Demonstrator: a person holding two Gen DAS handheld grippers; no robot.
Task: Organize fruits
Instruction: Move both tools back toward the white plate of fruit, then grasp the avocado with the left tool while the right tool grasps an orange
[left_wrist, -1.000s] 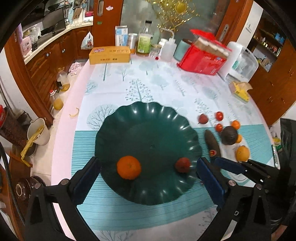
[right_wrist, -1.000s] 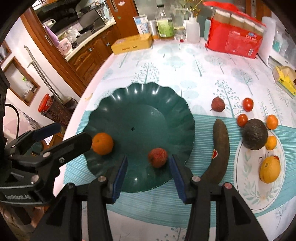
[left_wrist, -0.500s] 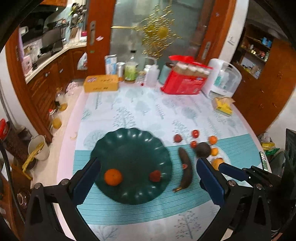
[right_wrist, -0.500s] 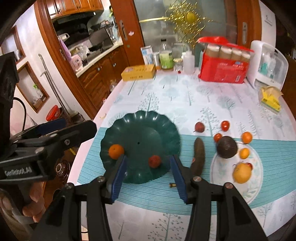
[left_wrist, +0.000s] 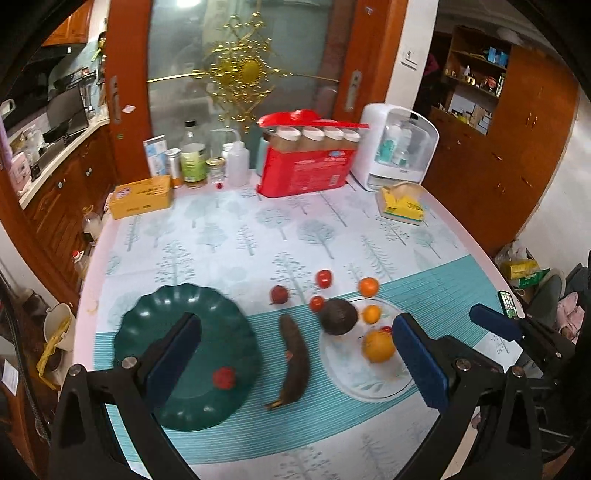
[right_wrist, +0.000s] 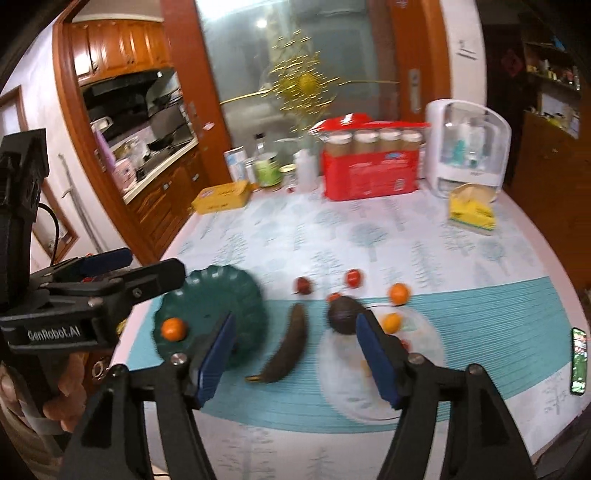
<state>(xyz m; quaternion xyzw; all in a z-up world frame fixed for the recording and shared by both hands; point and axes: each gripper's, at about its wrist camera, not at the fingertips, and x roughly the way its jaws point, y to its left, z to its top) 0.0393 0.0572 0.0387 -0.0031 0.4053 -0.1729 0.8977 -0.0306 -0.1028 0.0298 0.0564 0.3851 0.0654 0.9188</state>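
A dark green scalloped plate (left_wrist: 221, 321) (right_wrist: 240, 291) holds a red lychee (left_wrist: 224, 377) and an orange (right_wrist: 173, 329). A dark overripe banana (left_wrist: 293, 358) (right_wrist: 286, 350) lies to its right. Further right, a clear glass plate (left_wrist: 354, 380) carries an avocado (left_wrist: 338, 316), a large orange fruit (left_wrist: 377, 346) and a small orange (left_wrist: 371, 314). Two tomatoes (left_wrist: 324, 277), a lychee (left_wrist: 279, 294) and another orange (left_wrist: 368, 286) lie loose behind. My left gripper (left_wrist: 295, 363) and right gripper (right_wrist: 295, 358) are both open, empty and raised above the table.
At the table's back stand a yellow box (left_wrist: 142, 196), bottles (left_wrist: 192, 157), a red carton (left_wrist: 306, 173), a white appliance (left_wrist: 397, 149) and a yellow tissue pack (left_wrist: 400, 205). A phone (right_wrist: 578, 360) lies at the right edge. Wooden cabinets are on the left.
Both grippers have lifted up and back from the green plate and swung right, so the whole table now shows. The lychee stays on the plate. Both remain open.
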